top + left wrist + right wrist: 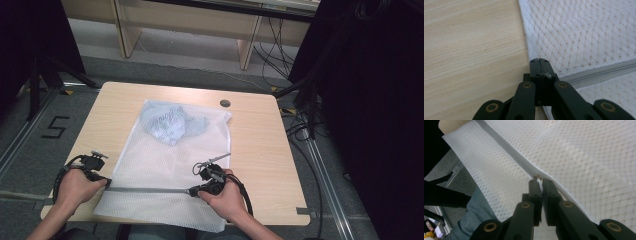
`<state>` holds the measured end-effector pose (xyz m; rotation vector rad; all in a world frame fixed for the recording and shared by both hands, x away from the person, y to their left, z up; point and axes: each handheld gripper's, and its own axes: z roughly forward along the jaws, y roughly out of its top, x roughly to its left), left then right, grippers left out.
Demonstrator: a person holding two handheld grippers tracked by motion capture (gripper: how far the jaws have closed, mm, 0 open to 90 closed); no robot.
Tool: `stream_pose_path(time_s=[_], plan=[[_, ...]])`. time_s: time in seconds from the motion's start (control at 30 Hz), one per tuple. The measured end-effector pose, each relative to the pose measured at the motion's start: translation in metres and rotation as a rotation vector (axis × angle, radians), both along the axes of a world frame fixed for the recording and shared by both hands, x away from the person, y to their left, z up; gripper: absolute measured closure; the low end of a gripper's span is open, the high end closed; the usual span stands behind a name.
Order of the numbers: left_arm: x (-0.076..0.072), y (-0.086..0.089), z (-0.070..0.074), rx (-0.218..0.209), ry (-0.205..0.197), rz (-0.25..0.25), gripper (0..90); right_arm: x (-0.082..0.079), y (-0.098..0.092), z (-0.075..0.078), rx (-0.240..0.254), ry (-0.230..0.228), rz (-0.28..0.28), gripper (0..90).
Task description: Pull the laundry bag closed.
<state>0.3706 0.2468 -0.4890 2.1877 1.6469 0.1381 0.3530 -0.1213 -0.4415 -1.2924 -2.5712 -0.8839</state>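
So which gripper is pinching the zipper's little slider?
The right gripper. Its jaws are clamped on the slider partway along the zipper; the left gripper pinches the mesh bag at its edge.

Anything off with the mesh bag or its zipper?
Nothing damaged. The mesh laundry bag lies slightly askew, its near edge overhanging the table. The garment is bunched at the far end, away from the zipper.

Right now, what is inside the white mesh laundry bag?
Through the mesh laundry bag, a crumpled pale blue-grey garment with some print shows at the far end. The mesh blurs it, so its type and anything beneath it cannot be told. The rest looks flat.
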Motion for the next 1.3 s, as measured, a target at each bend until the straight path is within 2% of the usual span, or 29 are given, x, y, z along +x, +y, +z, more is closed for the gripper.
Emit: stream_pose_path(time_s=[0.4,0.43,0.53,0.67,0.73,0.77,0.8,1.3], plan=[[0.0,0.0,0.0,0.001,0.0,0.0,89.8,0.0,-0.008,0.002,0.003,0.003,-0.021,87.1],[0.0,0.0,0.0,0.0,-0.001,0.001,89.8,0.001,-0.009,0.001,0.009,-0.007,-0.013,87.1],[0.0,0.0,0.0,-0.002,-0.001,0.003,89.8,0.001,-0.011,0.002,0.008,0.009,-0.024,87.0],[0.0,0.0,0.0,-0.002,0.0,0.001,89.8,0.001,-0.013,0.002,0.008,-0.004,-0.027,87.1],[0.0,0.0,0.0,-0.001,0.0,0.001,89.8,0.0,-0.014,0.002,0.009,0.005,-0.031,87.1],[0.0,0.0,0.0,0.0,-0.001,0.001,89.8,-0.001,-0.012,0.003,0.013,0.032,-0.051,87.1],[0.0,0.0,0.0,0.001,0.0,0.0,89.8,0.001,-0.014,0.002,0.006,-0.001,-0.032,87.1],[0.0,-0.001,0.0,0.003,-0.003,0.0,89.8,-0.002,-0.021,0.0,0.008,0.006,-0.035,87.1]])
